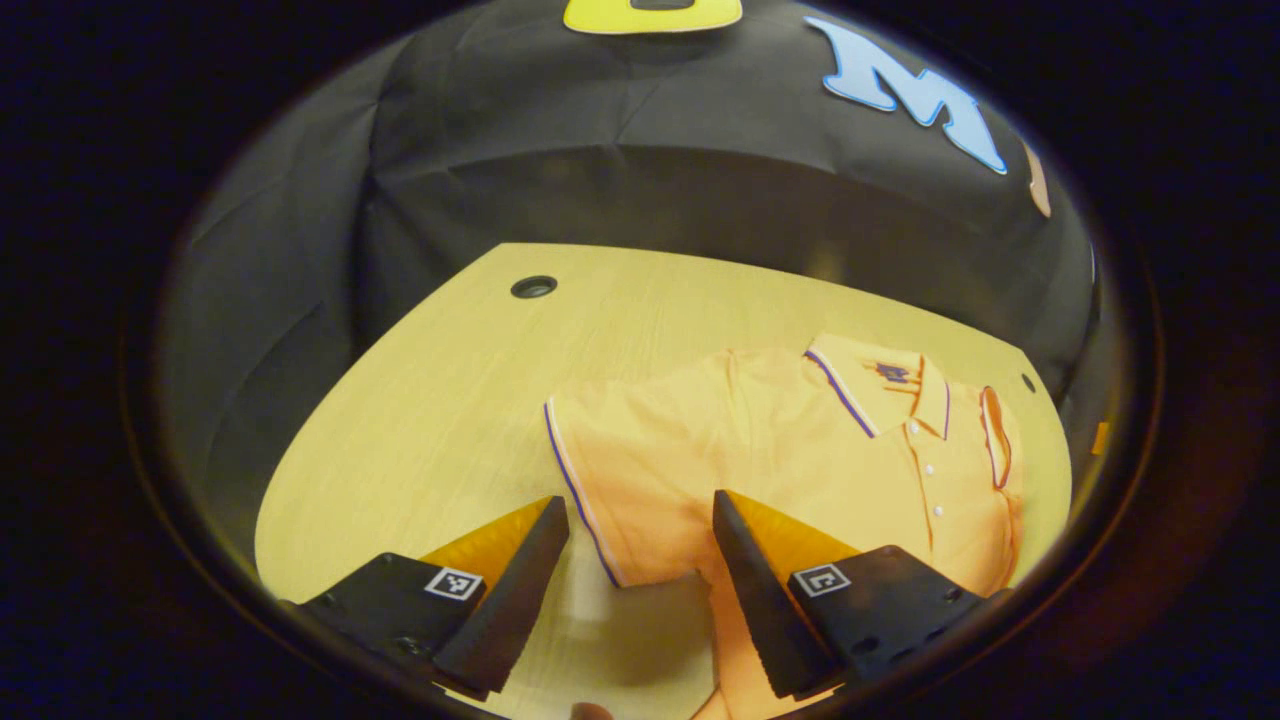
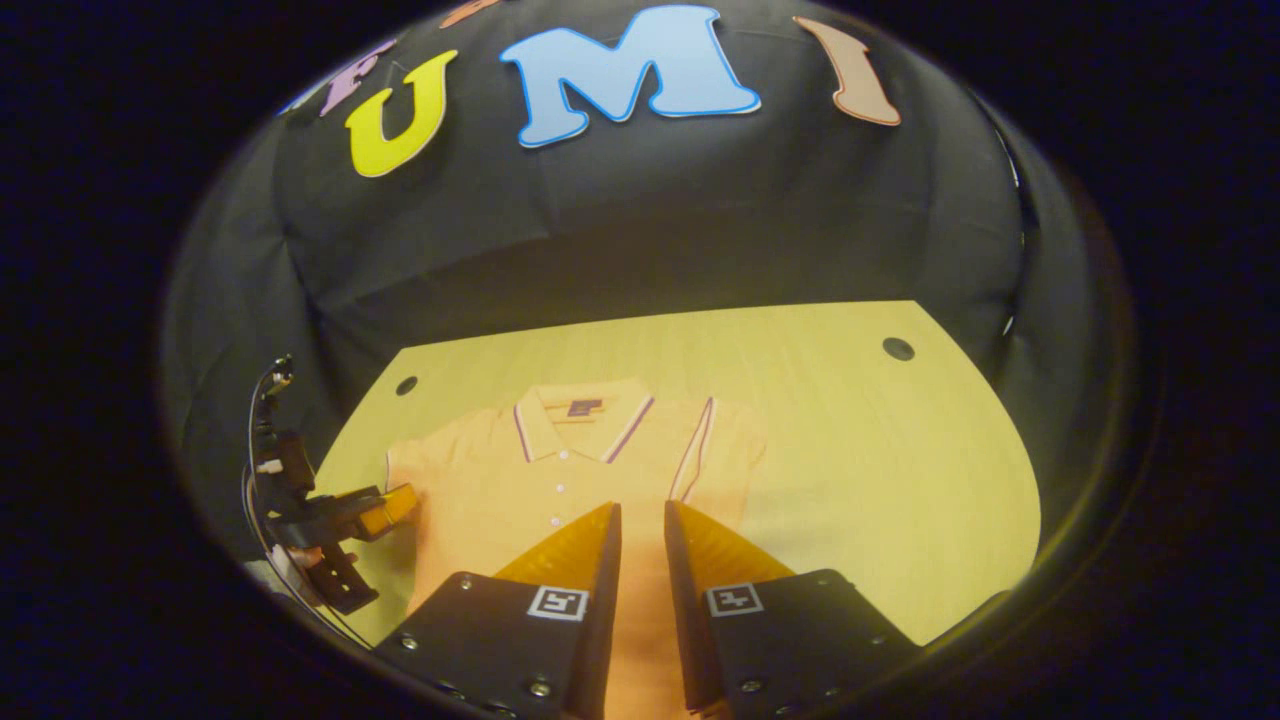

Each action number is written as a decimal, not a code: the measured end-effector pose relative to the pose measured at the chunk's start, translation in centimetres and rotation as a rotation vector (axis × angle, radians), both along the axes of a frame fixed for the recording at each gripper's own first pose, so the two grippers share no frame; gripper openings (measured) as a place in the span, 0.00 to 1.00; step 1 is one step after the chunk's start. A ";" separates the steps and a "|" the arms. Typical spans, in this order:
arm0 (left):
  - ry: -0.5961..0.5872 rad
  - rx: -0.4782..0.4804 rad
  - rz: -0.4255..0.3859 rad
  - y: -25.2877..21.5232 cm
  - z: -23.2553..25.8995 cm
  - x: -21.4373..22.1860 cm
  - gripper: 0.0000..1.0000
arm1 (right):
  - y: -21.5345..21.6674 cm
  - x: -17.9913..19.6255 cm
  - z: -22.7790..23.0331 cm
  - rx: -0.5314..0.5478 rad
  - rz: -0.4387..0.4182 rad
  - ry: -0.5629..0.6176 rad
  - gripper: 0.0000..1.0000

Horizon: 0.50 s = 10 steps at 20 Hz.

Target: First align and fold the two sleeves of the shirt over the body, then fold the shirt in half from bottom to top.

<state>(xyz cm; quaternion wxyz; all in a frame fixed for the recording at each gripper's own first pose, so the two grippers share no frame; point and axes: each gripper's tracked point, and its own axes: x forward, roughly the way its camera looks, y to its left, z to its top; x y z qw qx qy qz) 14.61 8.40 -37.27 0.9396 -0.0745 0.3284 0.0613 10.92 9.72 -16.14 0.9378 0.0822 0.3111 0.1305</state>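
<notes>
The shirt [image 1: 800, 470] lay flat on the surface [image 1: 440, 400], front side up, collar [image 1: 880, 390] toward the booth wall and button placket visible down the chest. In the right gripper view the shirt [image 2: 520, 490] occupied the left-centre portion of the surface [image 2: 880, 480], with the collar [image 2: 580, 415] at the far end.

One sleeve [image 2: 715, 440], on the right of that view, was folded inward over the body, its striped cuff edge running just beside the collar. The other sleeve [image 1: 620, 470] extended outward flat on the surface, its striped cuff facing the left tool [image 1: 640, 520].

The left tool was released, its fingers spread well apart above the extended sleeve, with no cloth between them. It also appeared at the left edge of the right gripper view [image 2: 395, 510], near the sleeve edge.

The right tool [image 2: 642, 525] was positioned over the lower body of the shirt. Its fingers stood nearly together with a narrow gap; I cannot tell whether cloth was pinched between them.
</notes>
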 end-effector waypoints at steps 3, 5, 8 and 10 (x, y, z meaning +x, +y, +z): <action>0.013 0.003 -0.003 -0.3 -0.8 0.1 0.95 | -1.2 -0.4 -0.3 0.004 -0.030 0.012 0.29; 0.013 0.018 0.008 -0.1 -1.0 0.1 0.95 | -1.7 -0.7 -0.5 0.000 -0.038 0.018 0.29; 0.018 0.048 0.010 -0.1 -1.2 -0.1 0.96 | -1.6 -0.8 -0.7 0.001 -0.041 0.023 0.29; 0.014 0.057 -0.003 -0.6 -1.3 0.2 0.83 | -1.5 -0.9 -0.8 0.006 -0.039 0.027 0.29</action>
